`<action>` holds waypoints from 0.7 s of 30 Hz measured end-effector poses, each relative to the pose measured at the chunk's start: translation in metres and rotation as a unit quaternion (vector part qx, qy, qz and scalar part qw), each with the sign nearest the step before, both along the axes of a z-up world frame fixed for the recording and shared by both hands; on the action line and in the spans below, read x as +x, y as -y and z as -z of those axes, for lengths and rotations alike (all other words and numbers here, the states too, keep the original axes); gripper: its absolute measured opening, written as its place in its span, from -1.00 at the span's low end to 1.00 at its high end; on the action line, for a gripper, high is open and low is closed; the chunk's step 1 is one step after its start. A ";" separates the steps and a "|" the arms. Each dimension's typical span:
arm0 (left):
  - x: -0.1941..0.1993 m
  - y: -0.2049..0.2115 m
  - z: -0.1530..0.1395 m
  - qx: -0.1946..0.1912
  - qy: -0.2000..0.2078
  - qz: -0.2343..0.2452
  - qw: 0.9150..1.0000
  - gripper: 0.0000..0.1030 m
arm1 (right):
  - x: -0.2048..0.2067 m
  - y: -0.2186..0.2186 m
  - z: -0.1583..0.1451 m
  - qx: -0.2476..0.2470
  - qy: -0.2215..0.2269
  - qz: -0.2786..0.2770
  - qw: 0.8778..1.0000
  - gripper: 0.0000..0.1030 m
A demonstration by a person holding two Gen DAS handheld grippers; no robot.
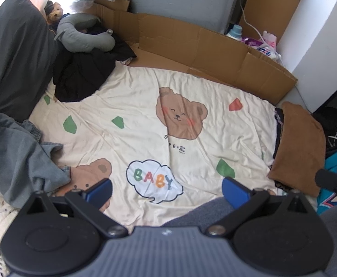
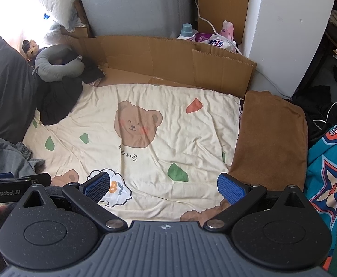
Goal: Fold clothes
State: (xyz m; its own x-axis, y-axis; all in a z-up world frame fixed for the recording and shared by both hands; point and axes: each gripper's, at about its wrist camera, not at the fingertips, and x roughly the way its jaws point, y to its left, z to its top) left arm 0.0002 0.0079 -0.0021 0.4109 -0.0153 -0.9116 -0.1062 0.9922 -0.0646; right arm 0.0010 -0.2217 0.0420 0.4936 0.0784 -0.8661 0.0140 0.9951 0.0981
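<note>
A cream bear-print sheet [image 1: 145,120] [image 2: 168,138] covers the bed. A folded brown garment [image 1: 300,145] [image 2: 272,138] lies flat along its right edge. A crumpled grey-blue garment [image 1: 14,152] [image 2: 4,157] is heaped at the left edge, and a black garment [image 1: 83,76] [image 2: 57,101] is bunched at the far left corner. My left gripper [image 1: 167,191] hovers open above the near part of the sheet, over the "BABY" cloud print, holding nothing. My right gripper [image 2: 165,188] is also open and empty, near the front edge beside the brown garment. The left gripper's side shows at the right wrist view's left edge.
Flattened cardboard [image 1: 203,48] [image 2: 180,62] lines the far side of the bed. A grey neck pillow [image 1: 81,37] [image 2: 55,67] and a dark pillow [image 1: 14,57] sit far left. A detergent bottle [image 2: 187,31] and packets stand behind the cardboard. A teal patterned cloth [image 2: 329,173] hangs right.
</note>
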 end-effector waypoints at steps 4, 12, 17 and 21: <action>-0.001 -0.001 -0.001 0.000 0.001 -0.001 1.000 0.99 | 0.001 0.000 0.000 0.001 -0.001 -0.001 1.000 0.98; 0.003 -0.008 0.000 -0.015 -0.013 -0.012 1.000 0.99 | 0.001 0.002 -0.003 0.012 0.002 0.001 1.000 0.98; 0.004 -0.009 -0.001 -0.011 -0.016 -0.003 1.000 0.99 | 0.001 0.005 -0.005 0.022 0.006 0.002 1.000 0.98; 0.004 -0.012 -0.003 0.003 -0.011 0.003 1.000 0.99 | 0.001 0.007 -0.006 0.029 0.008 0.003 1.000 0.98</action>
